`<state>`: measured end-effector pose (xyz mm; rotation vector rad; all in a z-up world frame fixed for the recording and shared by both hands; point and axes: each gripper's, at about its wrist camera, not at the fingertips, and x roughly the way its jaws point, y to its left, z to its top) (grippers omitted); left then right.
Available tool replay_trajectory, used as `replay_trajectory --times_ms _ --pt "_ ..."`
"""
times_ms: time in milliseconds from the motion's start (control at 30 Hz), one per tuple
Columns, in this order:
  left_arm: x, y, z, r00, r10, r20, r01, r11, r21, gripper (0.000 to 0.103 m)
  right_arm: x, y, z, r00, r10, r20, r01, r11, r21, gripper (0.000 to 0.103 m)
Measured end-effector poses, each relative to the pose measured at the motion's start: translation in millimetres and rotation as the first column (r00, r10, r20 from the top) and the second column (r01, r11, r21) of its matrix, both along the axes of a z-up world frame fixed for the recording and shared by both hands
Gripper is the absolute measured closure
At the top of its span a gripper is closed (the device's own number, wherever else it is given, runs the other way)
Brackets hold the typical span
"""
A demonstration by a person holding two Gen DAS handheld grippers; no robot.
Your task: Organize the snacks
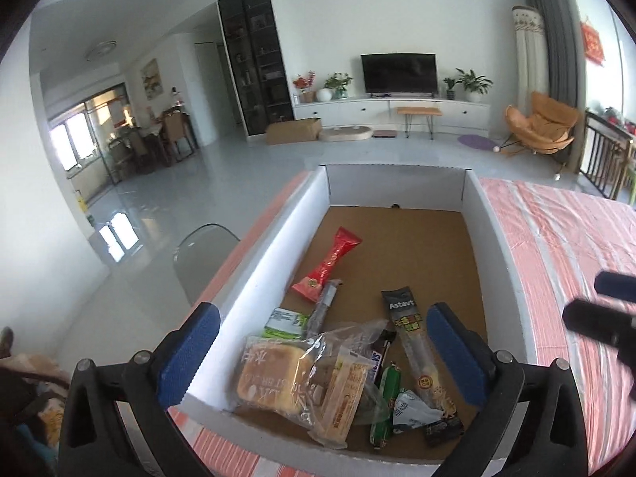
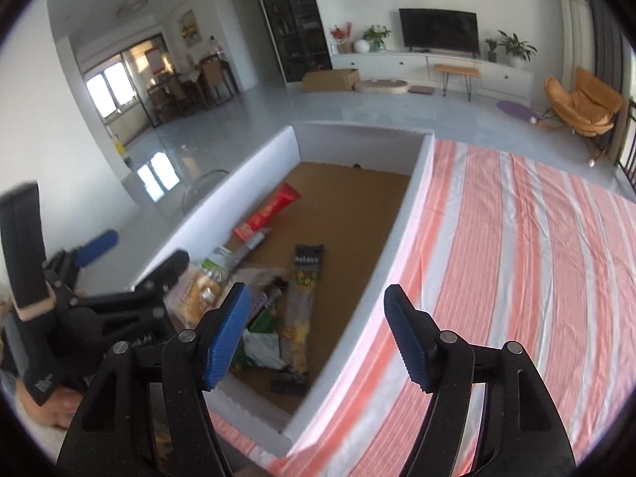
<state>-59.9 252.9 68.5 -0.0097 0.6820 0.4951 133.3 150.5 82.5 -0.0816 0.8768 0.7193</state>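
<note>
The snacks lie piled in the box just below the left tongs, which stand wide apart and empty. The right tongs are also apart and empty, over the box edge, and the striped counter beside them is bare, so the task looks almost done.

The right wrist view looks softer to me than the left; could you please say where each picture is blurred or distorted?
Right wrist view: the snacks in the box and the left tongs smear. Left wrist view: snacks sharp, right tongs blurred. Both bend at the edges.
</note>
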Motion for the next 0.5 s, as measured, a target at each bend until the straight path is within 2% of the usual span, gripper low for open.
replay_trajectory --times_ms 133,200,300,500 --pt "-0.6 -4.2 5.7 1.000 -0.002 -0.023 0.002 1.000 -0.005 0.000 -6.6 0.3 2.0 1.000 -0.013 -0.018 0.013 0.999 -0.032 0.026" --pt "-1.4 -7.5 7.0 0.999 0.014 -0.044 -0.013 1.000 0.019 0.000 -9.5 3.7 3.7 1.000 -0.018 -0.003 0.018 0.998 -0.053 0.023" --pt "-2.2 -5.9 6.3 0.997 0.036 -0.066 -0.033 0.998 0.047 0.000 -13.4 9.1 5.9 1.000 -0.010 0.016 0.011 0.997 -0.071 0.023" --pt "-2.3 4.5 3.1 0.993 0.048 -0.103 -0.049 0.999 0.002 0.000 -19.4 16.8 9.6 0.999 -0.002 0.038 0.006 0.994 -0.108 0.023"
